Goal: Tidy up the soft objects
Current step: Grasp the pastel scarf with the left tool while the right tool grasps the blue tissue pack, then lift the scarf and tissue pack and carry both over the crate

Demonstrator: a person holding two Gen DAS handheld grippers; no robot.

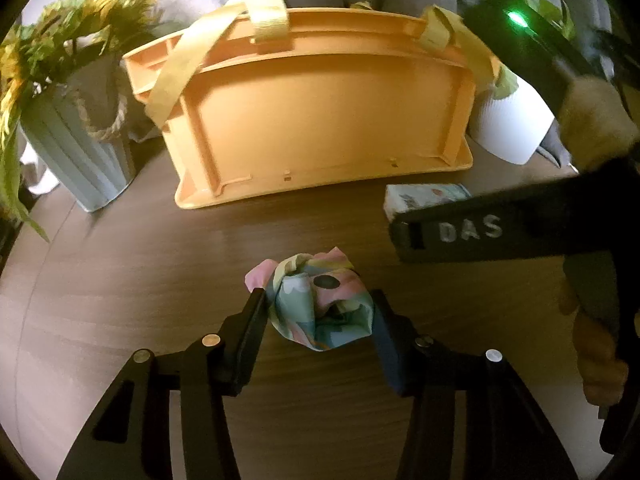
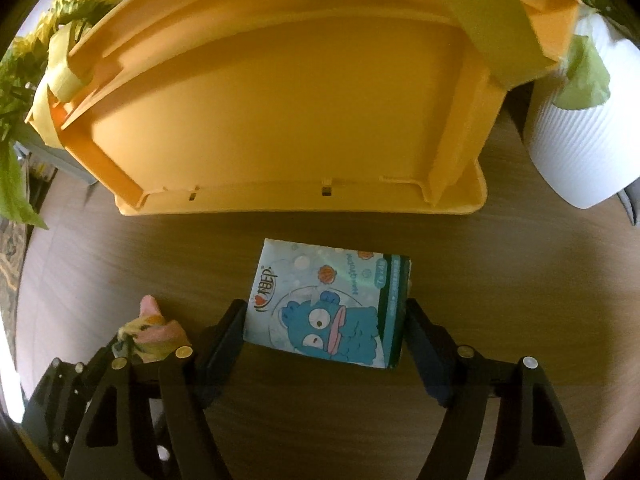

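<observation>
A crumpled pastel cloth bundle (image 1: 320, 308) lies on the wooden table (image 1: 120, 280). My left gripper (image 1: 318, 300) is shut on it, with a finger against each side. The same bundle (image 2: 152, 332) shows at the lower left of the right wrist view. A tissue pack (image 2: 328, 308) printed with a blue cartoon lies flat, and my right gripper (image 2: 326, 312) holds it, a pad touching each long side. In the left wrist view the pack (image 1: 424, 196) peeks out behind the right gripper's black body (image 1: 500, 232). The orange basket (image 1: 320, 100) with yellow straps stands just behind both.
A grey ribbed planter (image 1: 76, 148) with sunflowers stands left of the basket (image 2: 280, 100). A white ribbed pot (image 2: 580, 148) stands at its right. A person's hand (image 1: 596, 120) holds the right gripper. Grey fabric lies beyond the basket.
</observation>
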